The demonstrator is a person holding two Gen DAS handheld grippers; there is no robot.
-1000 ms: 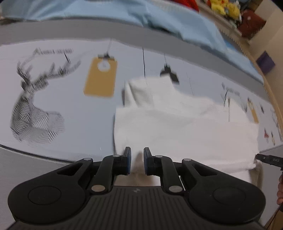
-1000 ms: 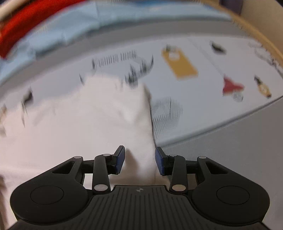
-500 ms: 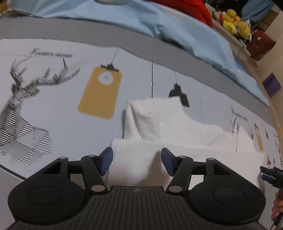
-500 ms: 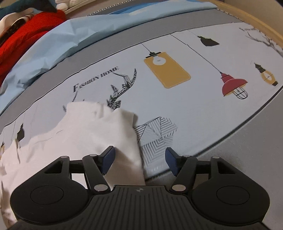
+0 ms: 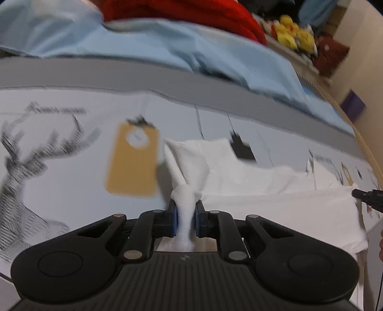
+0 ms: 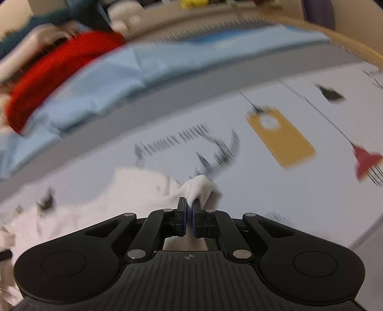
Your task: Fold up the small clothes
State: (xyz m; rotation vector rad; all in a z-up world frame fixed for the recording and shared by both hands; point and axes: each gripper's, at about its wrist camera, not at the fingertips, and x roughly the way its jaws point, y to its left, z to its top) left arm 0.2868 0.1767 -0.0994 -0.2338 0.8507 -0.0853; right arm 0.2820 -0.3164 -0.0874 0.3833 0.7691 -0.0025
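White cloth is what you hold in both hands. Your left tongs (image 5: 186, 220) have just squeezed in, and now they pinch a bunched-up corner of the white shirt (image 5: 275, 205). The cloth sticks up past the blue pads (image 5: 174, 221) like a little twisted tail.

Your right tongs (image 6: 189, 219) have just snapped in too. They are pressed almost tight together, with a thin fold of the same shirt (image 6: 119, 191) caught between them. In the left view you can see those right tongs (image 5: 367, 198) at 3 o'clock, at the far edge of the shirt.

The shirt lies spread on the printed cover (image 5: 71, 148), between your two hands. On the cover there is a deer drawing (image 5: 26, 172) at 9 o'clock and a yellow lamp picture (image 5: 132, 162) just beside the shirt, at about 10 o'clock. At 12 o'clock, farther back, lie a light blue sheet (image 5: 155, 47) and a red cloth (image 5: 182, 14). Yellow soft toys (image 5: 295, 33) sit at 1 o'clock. Both views are a bit blurry.
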